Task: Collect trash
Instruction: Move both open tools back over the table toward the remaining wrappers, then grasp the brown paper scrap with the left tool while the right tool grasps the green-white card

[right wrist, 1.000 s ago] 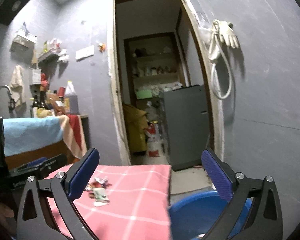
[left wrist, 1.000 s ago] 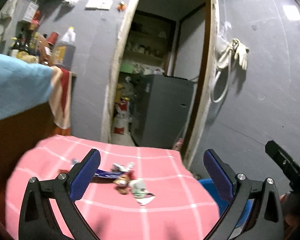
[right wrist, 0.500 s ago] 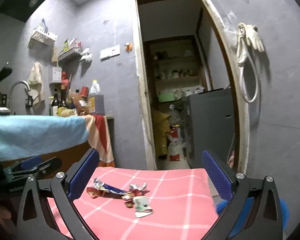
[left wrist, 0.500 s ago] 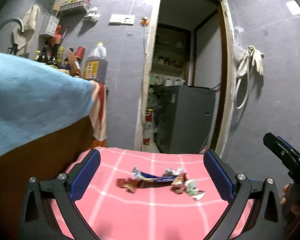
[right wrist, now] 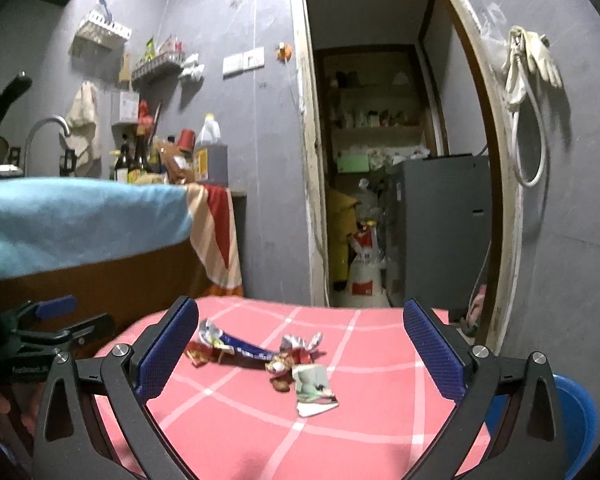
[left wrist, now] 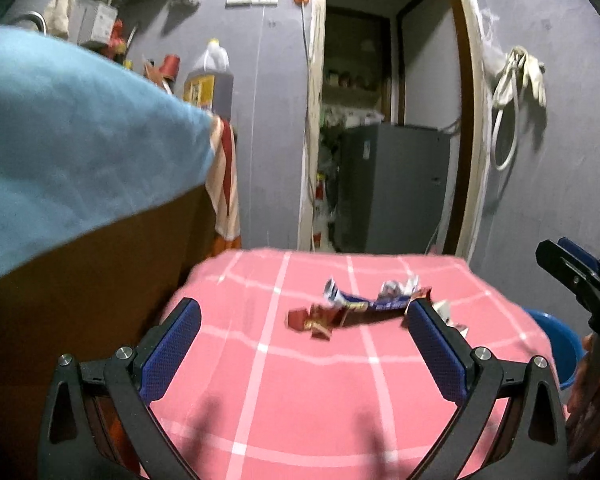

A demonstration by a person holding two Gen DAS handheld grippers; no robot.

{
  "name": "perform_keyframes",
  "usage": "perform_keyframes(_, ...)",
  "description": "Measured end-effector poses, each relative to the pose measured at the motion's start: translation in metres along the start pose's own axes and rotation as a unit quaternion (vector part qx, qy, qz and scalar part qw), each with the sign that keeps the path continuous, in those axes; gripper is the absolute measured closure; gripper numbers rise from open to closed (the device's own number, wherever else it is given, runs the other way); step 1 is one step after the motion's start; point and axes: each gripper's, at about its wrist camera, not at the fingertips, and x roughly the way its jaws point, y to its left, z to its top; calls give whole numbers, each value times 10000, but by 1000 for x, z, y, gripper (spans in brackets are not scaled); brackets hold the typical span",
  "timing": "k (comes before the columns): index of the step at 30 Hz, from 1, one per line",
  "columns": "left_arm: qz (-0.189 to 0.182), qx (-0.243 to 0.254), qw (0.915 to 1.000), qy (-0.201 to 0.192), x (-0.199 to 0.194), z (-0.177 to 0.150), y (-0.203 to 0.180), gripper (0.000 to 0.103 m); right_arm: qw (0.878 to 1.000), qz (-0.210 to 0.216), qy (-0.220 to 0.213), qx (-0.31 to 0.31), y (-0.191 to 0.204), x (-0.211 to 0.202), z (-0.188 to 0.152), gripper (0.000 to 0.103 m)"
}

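Observation:
Crumpled wrappers lie in a small pile on the pink checked tablecloth (left wrist: 300, 392): a long blue wrapper (left wrist: 364, 303), red scraps (left wrist: 316, 320), and in the right wrist view a blue wrapper (right wrist: 240, 346), a brown candy wrapper (right wrist: 280, 368) and a pale card (right wrist: 314, 388). My left gripper (left wrist: 300, 332) is open and empty, short of the pile. My right gripper (right wrist: 300, 340) is open and empty, with the pile between and beyond its fingers. A blue bin (right wrist: 576, 420) stands low at the table's right edge and also shows in the left wrist view (left wrist: 556, 344).
A counter under a blue cloth (left wrist: 72, 152) stands to the left, with bottles (right wrist: 140, 160) on it. An open doorway (right wrist: 384, 160) with a grey cabinet (right wrist: 440, 232) lies behind the table. The other gripper shows at each view's edge (left wrist: 580, 280).
Both views have swung: the table and wrappers now sit more centred and closer in the right wrist view; in the left wrist view the pile has shifted right. Both grippers stay open.

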Motion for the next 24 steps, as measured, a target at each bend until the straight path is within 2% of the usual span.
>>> perform_keyframes(11, 19, -46, 9957, 926, 42, -6, 5, 2, 9959, -16, 899, 41, -11, 35, -17, 0)
perform_keyframes(20, -67, 4, 9862, 1655, 89, -2, 6, 3, 9806, -97, 1955, 136, -21, 76, -34, 0)
perform_keyframes(24, -95, 51, 9820, 1887, 107, -2, 7, 4, 9733, -93, 2294, 75, -22, 90, -40, 1)
